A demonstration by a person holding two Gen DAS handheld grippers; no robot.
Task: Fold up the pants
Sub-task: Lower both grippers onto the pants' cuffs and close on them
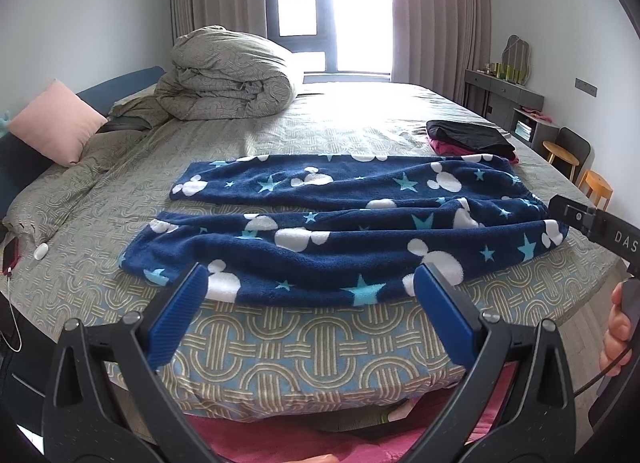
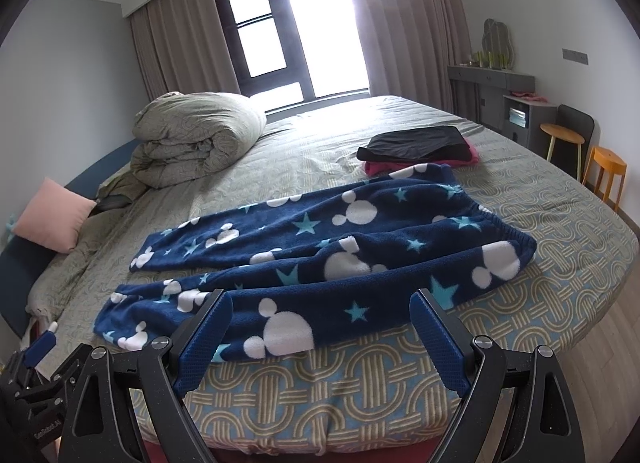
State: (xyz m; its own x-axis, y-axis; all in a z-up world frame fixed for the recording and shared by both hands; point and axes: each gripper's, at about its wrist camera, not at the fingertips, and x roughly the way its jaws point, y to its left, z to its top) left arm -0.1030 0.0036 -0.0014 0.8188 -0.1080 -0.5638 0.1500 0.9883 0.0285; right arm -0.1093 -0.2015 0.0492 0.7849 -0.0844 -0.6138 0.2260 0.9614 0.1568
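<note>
The pants lie spread flat across the near part of the bed, waistband toward the right and the two legs running leftward, slightly apart, with the near leg along the edge of the mattress. By the look of it, folding has not begun: neither leg is laid over the other, and nothing is gripped. The first step in hand seems to be the approach for folding the pants lengthwise, one leg onto the other. That next move likely calls for each tool to take a pinch of the fleece on the near edge, one close to the waistband and one close to the cuff, then lift and carry that edge over to meet the far leg while keeping the cloth from bunching; the fabric looks thick and soft, so a shallow pinch might slip off. The left gripper is spread wide, its blue fingers hovering above the near hem with nothing between them; whether the tips brush the fleece cannot be told. The right gripper is likewise wide apart and holds nothing, poised over the near leg. Farther back on the bed, just beyond the waistband, sits a stack of folded clothes, and a rolled duvet rests well apart near the headboard.
</note>
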